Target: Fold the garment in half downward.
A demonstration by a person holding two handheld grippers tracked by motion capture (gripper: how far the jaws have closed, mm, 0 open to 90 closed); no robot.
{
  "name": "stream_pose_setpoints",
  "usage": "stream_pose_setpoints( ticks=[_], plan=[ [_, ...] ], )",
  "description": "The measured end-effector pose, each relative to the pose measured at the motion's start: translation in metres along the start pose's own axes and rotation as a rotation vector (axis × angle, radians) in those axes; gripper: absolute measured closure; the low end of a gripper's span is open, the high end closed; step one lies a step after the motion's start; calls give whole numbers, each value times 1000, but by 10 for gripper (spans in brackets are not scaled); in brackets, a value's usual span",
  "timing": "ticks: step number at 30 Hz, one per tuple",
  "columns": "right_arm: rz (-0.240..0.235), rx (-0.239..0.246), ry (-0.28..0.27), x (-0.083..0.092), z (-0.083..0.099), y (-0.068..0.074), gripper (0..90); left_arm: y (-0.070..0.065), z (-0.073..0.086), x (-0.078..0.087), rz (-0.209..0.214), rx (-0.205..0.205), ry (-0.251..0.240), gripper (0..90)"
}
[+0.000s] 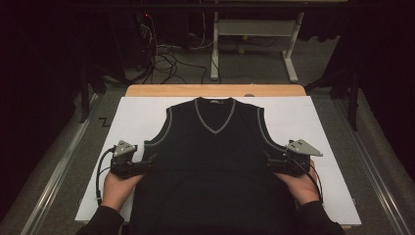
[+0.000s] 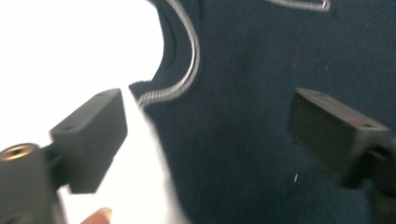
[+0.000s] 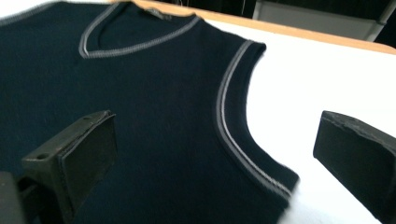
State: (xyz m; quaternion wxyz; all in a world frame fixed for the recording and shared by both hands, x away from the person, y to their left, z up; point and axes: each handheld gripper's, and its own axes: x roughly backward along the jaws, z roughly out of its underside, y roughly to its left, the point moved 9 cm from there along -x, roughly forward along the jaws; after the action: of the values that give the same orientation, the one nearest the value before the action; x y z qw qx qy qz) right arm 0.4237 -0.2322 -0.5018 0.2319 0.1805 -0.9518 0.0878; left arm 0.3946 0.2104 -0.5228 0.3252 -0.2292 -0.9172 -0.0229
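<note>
Your vest (image 1: 213, 161) lay flat on the counter (image 1: 303, 122). Your left gripper (image 2: 205, 135) and right gripper (image 3: 215, 154) stood apart, each straddling an armhole's lower corner; the high view showed both together.

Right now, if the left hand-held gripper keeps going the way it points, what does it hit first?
Probably the dark sleeveless vest: the left hand-held gripper points at its side edge just below the armhole, open jaws either side. Depth is unclear.

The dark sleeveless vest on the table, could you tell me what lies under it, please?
The vest lies flat on a white board, which shows bare around it on both sides. A wooden table edge shows beyond the board. Whatever lies directly beneath the fabric is covered.
</note>
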Motion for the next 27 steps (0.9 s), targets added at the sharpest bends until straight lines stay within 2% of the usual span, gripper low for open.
stream_pose_setpoints(
  ticks=[1, 4, 6, 7, 9, 12, 14, 15, 19, 23, 24, 25, 27],
  plan=[
    [0, 0, 0, 0, 0, 0, 4, 1, 3, 0, 10, 12, 23, 152],
    [-7, -25, 79, 2, 12, -3, 12, 2, 10, 1, 21, 39, 48, 309],
    [-29, -38, 121, 4, 21, -3, 23, 3, 16, -2, 25, 60, 97, 335],
    [-31, -39, 139, 5, 24, -4, 34, 2, 18, -4, 31, 63, 111, 346],
    [-32, -59, 152, 9, 28, -6, 64, 3, 22, -7, 18, 59, 144, 358],
    [-25, -94, 174, 11, 33, -13, 136, 2, 24, -8, 2, 41, 144, 427],
    [-25, -107, 201, 11, 37, -14, 188, 0, 25, -8, 0, 23, 145, 428],
    [-29, -109, 216, 10, 39, -14, 214, -2, 26, -9, -8, -1, 148, 427],
    [-34, -113, 235, 8, 41, -14, 276, -10, 26, -9, 18, -26, 166, 427],
    [-28, -120, 238, 3, 37, -20, 325, -9, 22, -12, 19, 8, 169, 427],
    [-28, -137, 229, 2, 35, -23, 334, -6, 20, -14, -9, 12, 161, 425],
    [-37, -172, 226, -2, 33, -28, 348, -1, 19, -16, -49, 14, 157, 370],
    [-35, -172, 231, -4, 33, -28, 348, 4, 17, -19, -52, 51, 142, 352]
  ],
)
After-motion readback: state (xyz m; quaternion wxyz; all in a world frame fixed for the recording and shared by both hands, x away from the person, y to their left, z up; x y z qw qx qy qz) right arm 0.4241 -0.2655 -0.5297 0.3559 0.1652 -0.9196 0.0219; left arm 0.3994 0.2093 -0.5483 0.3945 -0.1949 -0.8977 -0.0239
